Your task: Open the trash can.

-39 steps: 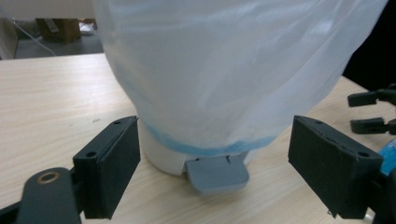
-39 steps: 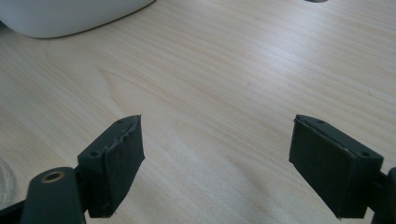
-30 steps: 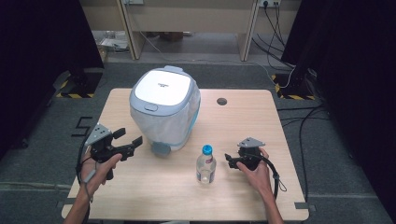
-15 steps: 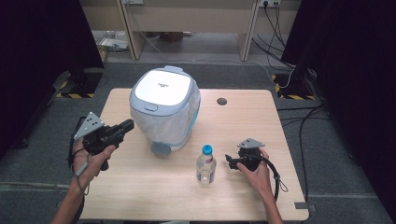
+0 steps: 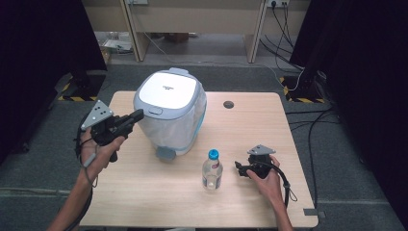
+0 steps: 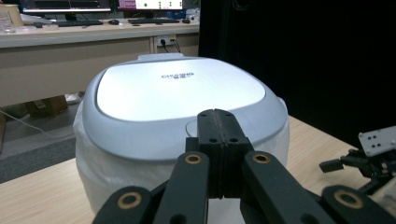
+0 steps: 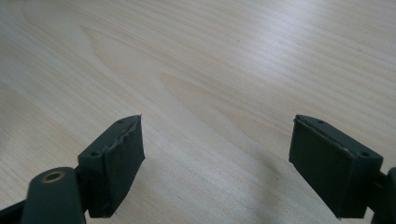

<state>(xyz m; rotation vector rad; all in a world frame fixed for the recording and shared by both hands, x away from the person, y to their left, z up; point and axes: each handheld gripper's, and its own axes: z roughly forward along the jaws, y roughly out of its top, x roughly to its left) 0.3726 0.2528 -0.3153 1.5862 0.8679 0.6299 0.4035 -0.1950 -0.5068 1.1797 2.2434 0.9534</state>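
Bin [image 5: 169, 115] lid's next: we've swung the left gripper [image 5: 136, 116] up to its button, jaws together, while the right gripper [image 5: 239, 168] idles on the bench [image 5: 250, 120], jaws apart.

Grey-lidded white bin [image 5: 169, 113], blue-capped clear bottle [image 5: 212, 169], black tongs [image 5: 137, 115].

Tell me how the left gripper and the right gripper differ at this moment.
The left gripper is shut with nothing between its jaws; the right gripper is open. The left gripper is raised beside the bin, pointing at its lid, while the right gripper sits low over the table, near the bottle. Both are black and hand-held.
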